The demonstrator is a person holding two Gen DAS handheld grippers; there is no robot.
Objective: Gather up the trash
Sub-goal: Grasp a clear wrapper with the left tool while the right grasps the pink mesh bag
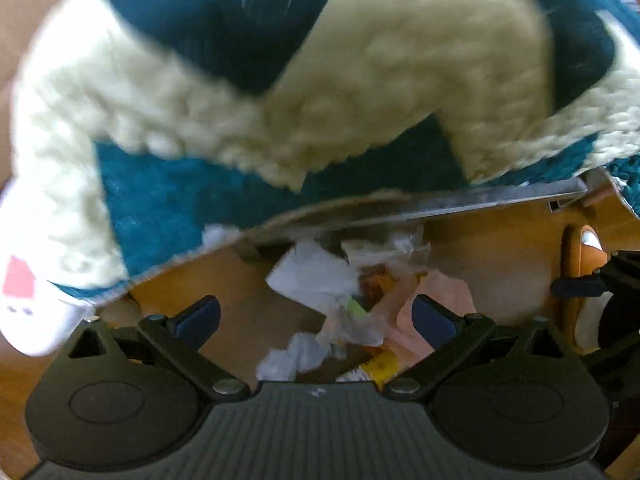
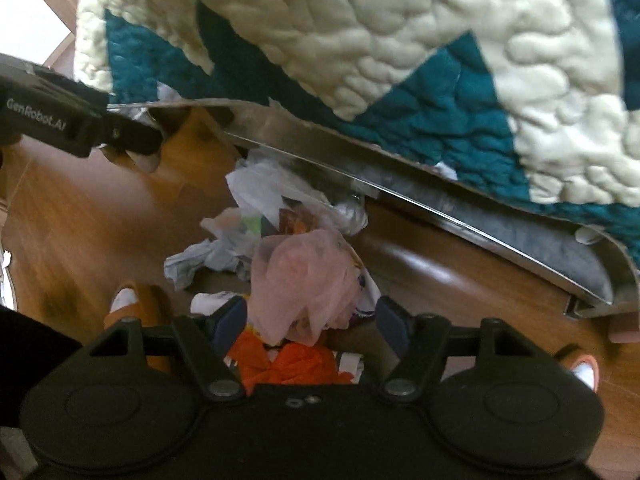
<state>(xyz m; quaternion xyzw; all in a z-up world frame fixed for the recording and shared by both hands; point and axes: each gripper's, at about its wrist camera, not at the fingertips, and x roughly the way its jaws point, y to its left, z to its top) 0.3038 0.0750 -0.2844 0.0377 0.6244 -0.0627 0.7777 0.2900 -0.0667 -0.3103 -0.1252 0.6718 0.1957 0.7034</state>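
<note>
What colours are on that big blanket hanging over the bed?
The blanket is teal blue and cream in big patches. The right wrist view shows it best.

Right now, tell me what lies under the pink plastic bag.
Under the pink plastic bag, orange crumpled trash and printed wrappers peek out on the wooden floor; anything deeper is covered.

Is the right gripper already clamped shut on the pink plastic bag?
No, the right gripper is open, its fingers spread either side of the pink plastic bag.

Trash pile (image 2: 280, 248) on floor (image 2: 80, 208), seemingly beside bed (image 2: 400, 80).
</note>
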